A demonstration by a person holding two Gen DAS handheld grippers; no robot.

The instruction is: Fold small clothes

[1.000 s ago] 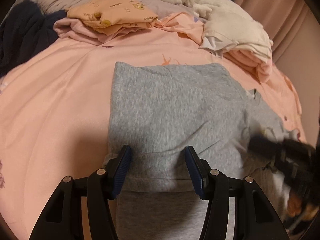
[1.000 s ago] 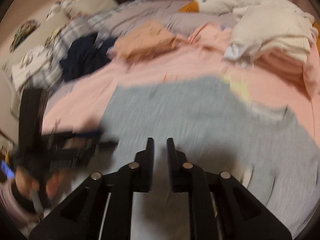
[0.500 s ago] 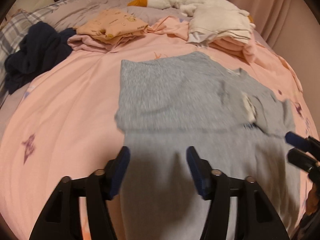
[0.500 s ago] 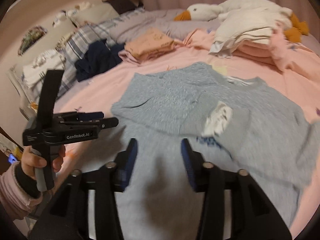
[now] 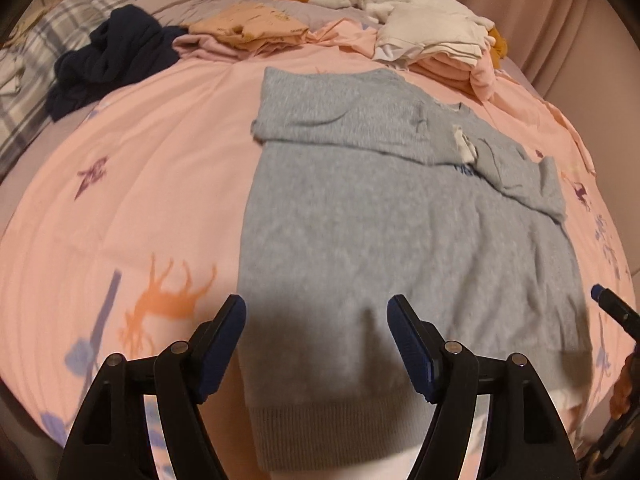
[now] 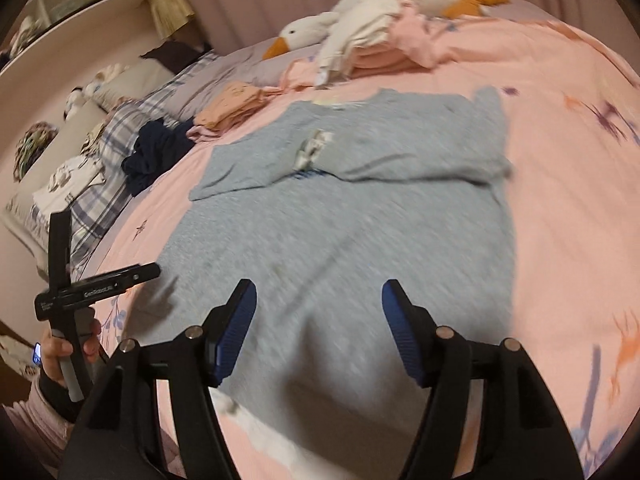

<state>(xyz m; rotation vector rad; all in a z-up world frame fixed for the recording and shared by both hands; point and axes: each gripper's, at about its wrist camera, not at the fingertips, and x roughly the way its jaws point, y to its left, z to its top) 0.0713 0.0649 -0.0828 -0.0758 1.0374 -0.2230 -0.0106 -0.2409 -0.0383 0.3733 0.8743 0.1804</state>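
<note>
Left wrist: grey sweater (image 5: pixel 400 240) flat on pink bedsheet (image 5: pixel 140 168); no containers.

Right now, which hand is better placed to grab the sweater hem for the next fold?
Left, probably. Left tool hangs over the grey sweater near its ribbed hem, jaws opening, empty. Right tool sits over mid-body fabric.

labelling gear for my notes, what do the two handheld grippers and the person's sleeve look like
Both the left gripper and the right gripper have black angular plastic arms with silver pivot pins and ribbed dark blue pads on the fingers. Seen side-on from the right wrist camera, the left gripper is a slim black bar with white "GenRobot.AI" lettering on an upright black handle. The sleeve is pale pink and ribbed, with a dark cuff.
</note>
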